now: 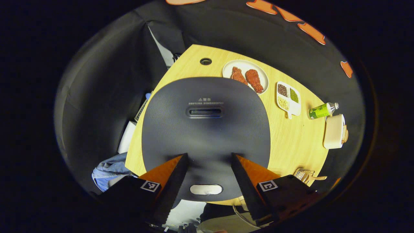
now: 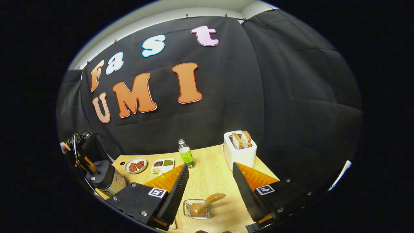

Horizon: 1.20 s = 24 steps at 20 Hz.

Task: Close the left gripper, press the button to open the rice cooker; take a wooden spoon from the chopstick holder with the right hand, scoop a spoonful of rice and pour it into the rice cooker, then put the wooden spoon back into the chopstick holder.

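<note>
While my left gripper hangs with fingers spread over the closed rice cooker, above its button, my right gripper is open above the wooden spoon in the chopstick holder.

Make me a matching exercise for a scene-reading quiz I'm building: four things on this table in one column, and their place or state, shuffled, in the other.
Things:
1. rice cooker
2. wooden spoon
3. toaster
4. left hand-held gripper

Place or state:
A. holds two bread slices
B. stands in the wire chopstick holder
C. lid shut
D. open, poised above the white button

Pairs: 1-C, 2-B, 3-A, 4-D
</note>
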Tool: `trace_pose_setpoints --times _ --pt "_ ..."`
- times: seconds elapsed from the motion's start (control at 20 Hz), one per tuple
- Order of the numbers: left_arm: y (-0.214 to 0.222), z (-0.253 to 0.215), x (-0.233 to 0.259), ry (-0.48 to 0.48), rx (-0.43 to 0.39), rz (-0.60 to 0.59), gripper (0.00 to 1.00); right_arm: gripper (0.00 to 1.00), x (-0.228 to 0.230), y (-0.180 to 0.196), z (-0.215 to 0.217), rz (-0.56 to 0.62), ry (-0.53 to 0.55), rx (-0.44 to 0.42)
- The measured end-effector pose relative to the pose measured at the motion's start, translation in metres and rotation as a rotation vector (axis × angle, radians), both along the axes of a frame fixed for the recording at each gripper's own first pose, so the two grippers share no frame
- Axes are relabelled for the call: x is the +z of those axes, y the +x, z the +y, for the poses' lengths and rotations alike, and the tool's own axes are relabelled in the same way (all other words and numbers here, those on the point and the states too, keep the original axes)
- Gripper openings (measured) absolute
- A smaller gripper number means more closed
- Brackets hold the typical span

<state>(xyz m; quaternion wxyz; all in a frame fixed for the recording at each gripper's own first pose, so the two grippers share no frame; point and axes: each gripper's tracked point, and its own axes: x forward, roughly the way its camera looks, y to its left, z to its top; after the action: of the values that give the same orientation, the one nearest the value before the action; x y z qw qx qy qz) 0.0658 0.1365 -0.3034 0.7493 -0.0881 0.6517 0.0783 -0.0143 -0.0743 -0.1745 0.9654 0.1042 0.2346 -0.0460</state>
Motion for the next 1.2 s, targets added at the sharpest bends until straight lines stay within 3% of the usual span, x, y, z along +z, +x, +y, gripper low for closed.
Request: trace_pose_setpoints --times 0.15,0.3,0.45,0.55,0.75,0.85,1.2 --pt "-0.006 -0.006 0.002 0.008 -0.001 0.031 0.94 0.85 0.001 -0.003 0.006 -0.007 -0.006 0.019" --pt "-0.005 -0.007 0.0 0.017 -0.008 -0.028 0.94 0.85 0.006 0.0 0.015 -0.023 0.003 0.042" --pt "-0.006 -0.005 0.006 0.078 -0.065 -0.233 0.94 0.85 0.016 0.004 0.025 -0.058 0.0 0.074" --pt "-0.005 -0.003 0.011 0.125 -0.062 -0.392 0.94 0.85 0.025 0.009 0.034 -0.087 0.0 0.103" --pt "-0.014 -0.003 0.018 0.187 0.091 -0.558 0.93 0.85 0.034 0.021 0.062 -0.093 0.044 0.163" --pt "-0.018 -0.015 0.028 0.147 0.146 -0.61 0.93 0.85 0.046 0.026 0.081 -0.11 0.077 0.199" --pt "-0.012 -0.033 0.189 0.258 -0.009 -1.068 0.91 0.84 0.113 0.049 0.123 -0.268 0.044 0.278"
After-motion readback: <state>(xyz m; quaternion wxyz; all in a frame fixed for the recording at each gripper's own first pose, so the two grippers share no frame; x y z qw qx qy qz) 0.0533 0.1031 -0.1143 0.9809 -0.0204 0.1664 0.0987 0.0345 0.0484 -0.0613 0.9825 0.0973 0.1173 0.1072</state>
